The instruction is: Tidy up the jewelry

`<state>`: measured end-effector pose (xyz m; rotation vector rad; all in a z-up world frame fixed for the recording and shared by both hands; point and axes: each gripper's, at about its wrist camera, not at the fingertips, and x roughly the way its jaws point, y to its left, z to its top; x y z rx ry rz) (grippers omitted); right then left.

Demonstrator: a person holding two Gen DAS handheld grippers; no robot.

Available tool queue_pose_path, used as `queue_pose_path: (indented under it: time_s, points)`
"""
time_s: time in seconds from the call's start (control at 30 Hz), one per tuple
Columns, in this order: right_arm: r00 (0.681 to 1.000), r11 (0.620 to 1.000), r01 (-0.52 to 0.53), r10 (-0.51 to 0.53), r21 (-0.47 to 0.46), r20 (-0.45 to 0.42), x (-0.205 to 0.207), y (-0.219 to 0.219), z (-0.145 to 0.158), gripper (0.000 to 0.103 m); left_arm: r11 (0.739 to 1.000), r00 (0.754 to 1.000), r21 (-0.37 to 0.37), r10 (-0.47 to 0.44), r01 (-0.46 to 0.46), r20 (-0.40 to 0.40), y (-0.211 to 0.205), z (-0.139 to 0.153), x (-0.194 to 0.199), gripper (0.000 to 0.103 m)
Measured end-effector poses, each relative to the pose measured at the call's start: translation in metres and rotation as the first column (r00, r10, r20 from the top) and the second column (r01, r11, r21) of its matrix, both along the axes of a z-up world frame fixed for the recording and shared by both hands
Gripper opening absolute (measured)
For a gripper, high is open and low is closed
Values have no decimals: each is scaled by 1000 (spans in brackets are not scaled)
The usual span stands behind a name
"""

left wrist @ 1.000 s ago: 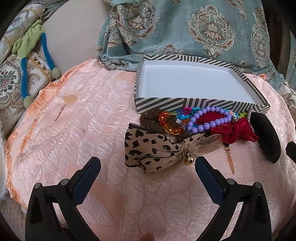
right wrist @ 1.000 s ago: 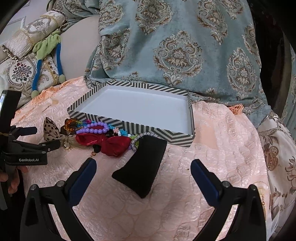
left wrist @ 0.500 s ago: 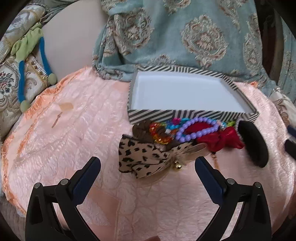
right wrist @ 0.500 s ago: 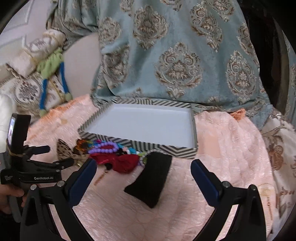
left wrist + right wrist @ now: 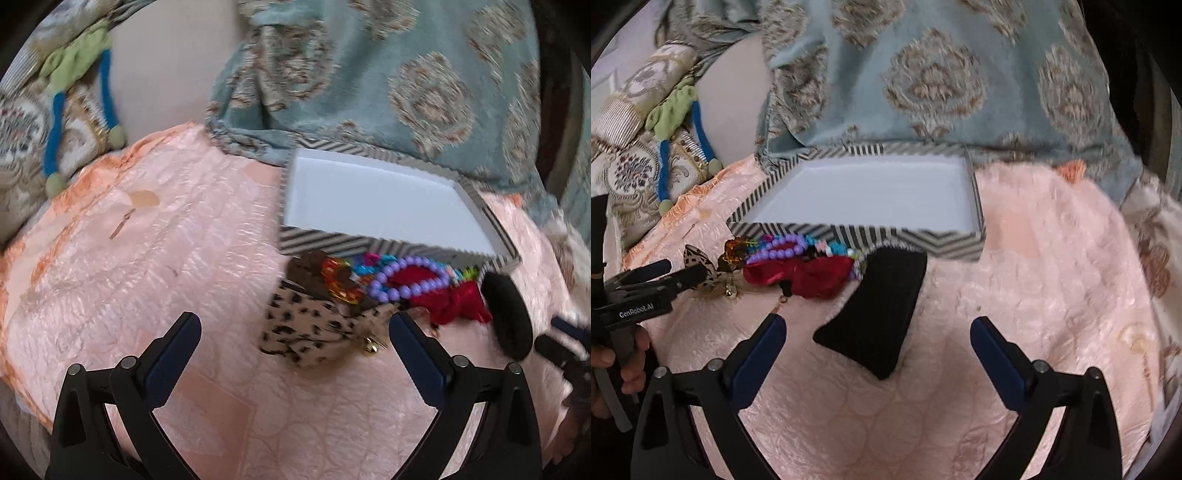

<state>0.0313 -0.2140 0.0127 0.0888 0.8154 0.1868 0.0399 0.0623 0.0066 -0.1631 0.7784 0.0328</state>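
Observation:
A striped box (image 5: 325,242) with an empty white inside (image 5: 886,192) sits on the pink quilt. In front of it lies a pile: a leopard-print bow (image 5: 306,328) with a gold bell, a purple bead bracelet (image 5: 410,280), an orange bracelet (image 5: 338,282), a red scrunchie (image 5: 454,301) and a black pouch (image 5: 508,317). My left gripper (image 5: 295,332) is open and empty, just left of the bow. My right gripper (image 5: 877,334) is open and empty over the near end of the black pouch (image 5: 882,314). The left gripper also shows in the right wrist view (image 5: 670,271).
A teal patterned cloth (image 5: 388,85) hangs behind the box. A green and blue soft toy (image 5: 74,70) lies on embroidered cushions at the far left. The pink quilt (image 5: 147,258) spreads left of the pile and right of the box (image 5: 1052,258).
The left view has swung left, so the pile and box now sit to the right. The right gripper has moved closer to the black pouch. Both grippers stay open.

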Motion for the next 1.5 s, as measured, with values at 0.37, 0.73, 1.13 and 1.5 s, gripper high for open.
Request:
queue_pose_path:
  time_s: [0.37,0.73,1.13,1.5]
  points:
    - [998,996,69,-69,52,-7,1,-12,-7,88,997,997,-78,-20,15,-70,3,-11,6,90]
    - [1000,999,-1,1,33,5,1,2,-1,88,996,992,23,-81,84,-95,-20,-16,5,89]
    - [999,999,-38,39,-38,18,-1,14,-2,88,996,989,23,-89,92,-115,-21,-20,7,89]
    - [999,998,-39,40,-42,14,-1,16,-4,88,996,989,38,-71,76,-130,-20,-24,8,89]
